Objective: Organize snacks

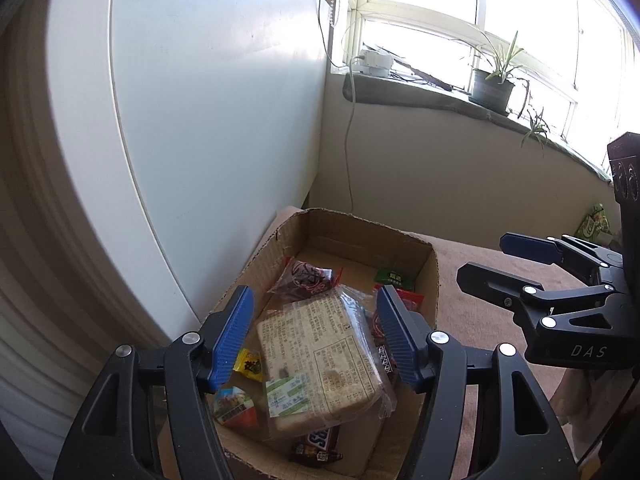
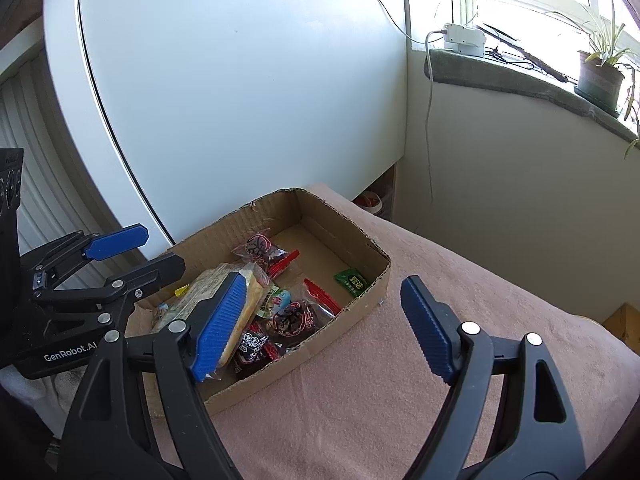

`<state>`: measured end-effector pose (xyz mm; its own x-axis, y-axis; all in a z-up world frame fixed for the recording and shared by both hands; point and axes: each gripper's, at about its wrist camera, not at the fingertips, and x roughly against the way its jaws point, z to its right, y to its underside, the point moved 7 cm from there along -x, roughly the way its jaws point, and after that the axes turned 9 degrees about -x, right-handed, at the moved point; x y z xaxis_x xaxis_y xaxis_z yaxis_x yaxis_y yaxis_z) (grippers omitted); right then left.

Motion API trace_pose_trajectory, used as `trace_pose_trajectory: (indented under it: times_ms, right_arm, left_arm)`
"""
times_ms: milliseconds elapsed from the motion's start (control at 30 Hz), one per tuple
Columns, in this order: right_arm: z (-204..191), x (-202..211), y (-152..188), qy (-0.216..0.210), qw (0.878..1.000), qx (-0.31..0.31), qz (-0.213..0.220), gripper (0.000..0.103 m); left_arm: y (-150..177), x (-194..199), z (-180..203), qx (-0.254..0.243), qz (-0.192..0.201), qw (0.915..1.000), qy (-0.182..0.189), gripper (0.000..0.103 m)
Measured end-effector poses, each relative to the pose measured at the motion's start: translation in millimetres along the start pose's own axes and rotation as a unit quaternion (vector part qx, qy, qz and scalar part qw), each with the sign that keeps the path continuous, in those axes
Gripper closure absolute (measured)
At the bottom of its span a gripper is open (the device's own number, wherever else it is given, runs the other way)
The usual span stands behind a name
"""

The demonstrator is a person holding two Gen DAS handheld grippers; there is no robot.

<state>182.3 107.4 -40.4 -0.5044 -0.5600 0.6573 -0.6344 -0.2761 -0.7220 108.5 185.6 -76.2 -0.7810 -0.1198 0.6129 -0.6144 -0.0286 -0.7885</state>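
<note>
An open cardboard box (image 1: 424, 280) (image 2: 376, 280) sits on a pink cloth and holds several snacks. A large clear pack of crackers (image 1: 320, 356) (image 2: 208, 292) lies on top of small packets: dark red ones (image 1: 304, 278) (image 2: 260, 246), a green one (image 1: 394, 278) (image 2: 352, 282), a yellow one (image 1: 250, 366) and a chocolate bar (image 1: 316, 444). My left gripper (image 1: 314, 336) is open, above the crackers, not touching them. My right gripper (image 2: 324, 320) is open and empty over the box's near right edge. Each gripper shows in the other's view, the right (image 1: 516, 260) and the left (image 2: 140, 252).
A white cabinet panel (image 1: 200, 120) (image 2: 240, 100) stands right behind the box. A beige wall with a hanging cable (image 2: 430, 120) is to the right. A windowsill holds a potted plant (image 1: 494, 80) and a white adapter (image 2: 464, 40). A green bag (image 1: 596, 224) lies far right.
</note>
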Motion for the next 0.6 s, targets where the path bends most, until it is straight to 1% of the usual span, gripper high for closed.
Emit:
trace_pose_trajectory:
  times_ms: [100, 233, 300, 367, 433, 467, 533, 600]
  right_arm:
    - [-6, 12, 6, 0.002, 1.000, 0.007, 0.010, 0.016]
    - [-15, 28, 16, 0.009, 0.999, 0.022, 0.024, 0.010]
    - [-19, 37, 22, 0.014, 0.999, 0.027, 0.032, 0.009]
    - [-22, 46, 27, 0.017, 0.999, 0.029, 0.040, 0.008]
    - [-22, 53, 32, 0.018, 0.998, 0.026, 0.046, 0.004]
    - [-22, 57, 34, 0.018, 0.998, 0.023, 0.049, 0.002]
    - [-22, 63, 41, 0.022, 0.998, 0.015, 0.054, 0.002]
    - [-20, 69, 47, 0.031, 0.998, 0.010, 0.059, 0.002]
  left_arm:
    - [7, 14, 1, 0.007, 0.010, 0.9999, 0.000, 0.035]
    - [11, 32, 6, 0.005, 0.022, 0.9997, -0.008, 0.035]
    - [13, 40, 9, 0.006, 0.029, 0.9995, -0.012, 0.034]
    - [16, 49, 12, 0.004, 0.033, 0.9993, -0.016, 0.030]
    - [19, 57, 16, 0.001, 0.038, 0.9991, -0.021, 0.028]
    - [21, 61, 18, 0.001, 0.039, 0.9989, -0.024, 0.026]
    - [25, 65, 20, 0.001, 0.039, 0.9988, -0.029, 0.023]
    - [31, 70, 22, 0.006, 0.038, 0.9987, -0.033, 0.023]
